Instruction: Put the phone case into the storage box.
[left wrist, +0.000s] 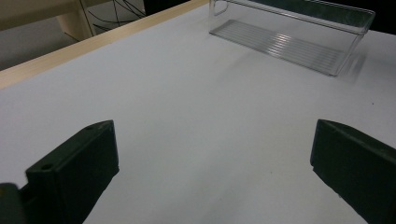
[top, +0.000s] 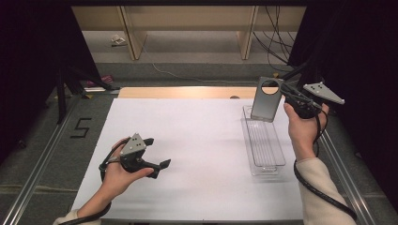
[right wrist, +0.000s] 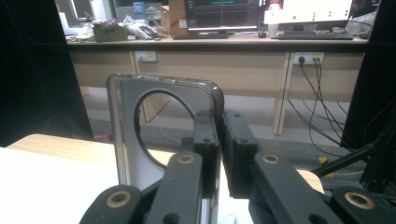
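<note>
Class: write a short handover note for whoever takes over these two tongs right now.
Right tongs: shut on the grey phone case, held upright above the far end of the clear tray.
Left tongs: open, holding nothing, over the white table, well left of the tray.
Done: case gripped and lifted.
Left: probably lower it into the tray and release.

Lab: monitors (right wrist: pixel 224 14), cabled bench (right wrist: pixel 210 44)

Beyond the white worktop (top: pixel 197 154) a grey floor (top: pixel 187 47) ran to a pale wooden desk (right wrist: pixel 224 46) that bore lit monitors (right wrist: pixel 224 11) and clutter. Cables (right wrist: pixel 313 107) hung from a wall socket (right wrist: pixel 306 58). Black curtains (top: pixel 28 70) hung at both sides.
</note>
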The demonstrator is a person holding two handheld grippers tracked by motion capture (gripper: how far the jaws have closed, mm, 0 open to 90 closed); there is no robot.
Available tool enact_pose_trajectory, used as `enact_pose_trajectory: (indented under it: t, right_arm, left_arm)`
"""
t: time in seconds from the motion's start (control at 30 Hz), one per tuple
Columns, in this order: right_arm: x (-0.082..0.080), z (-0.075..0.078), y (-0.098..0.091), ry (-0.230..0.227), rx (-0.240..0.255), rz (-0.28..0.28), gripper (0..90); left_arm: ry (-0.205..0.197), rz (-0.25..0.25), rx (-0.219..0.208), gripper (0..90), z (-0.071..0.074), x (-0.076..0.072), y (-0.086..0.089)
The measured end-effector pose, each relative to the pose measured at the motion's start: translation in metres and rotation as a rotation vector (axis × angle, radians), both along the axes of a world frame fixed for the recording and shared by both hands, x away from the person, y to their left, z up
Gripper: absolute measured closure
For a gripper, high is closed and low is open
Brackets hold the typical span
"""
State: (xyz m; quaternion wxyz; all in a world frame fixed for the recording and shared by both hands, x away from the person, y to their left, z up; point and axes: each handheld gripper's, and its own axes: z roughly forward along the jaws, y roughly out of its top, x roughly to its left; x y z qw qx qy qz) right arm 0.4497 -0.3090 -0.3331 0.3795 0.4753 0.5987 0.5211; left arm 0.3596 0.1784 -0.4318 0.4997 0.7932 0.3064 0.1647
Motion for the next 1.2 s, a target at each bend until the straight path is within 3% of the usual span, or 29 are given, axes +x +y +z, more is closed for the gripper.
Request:
enact_pose_trajectory:
  t: [1.2]
  right_arm:
    - [0.0081, -0.0018, 0.0000, 0.001, 0.006, -0.008, 85.3]
  left_arm:
    - [0.000, 0.001, 0.002, 0.4, 0.0000, 0.0001, 0.0002]
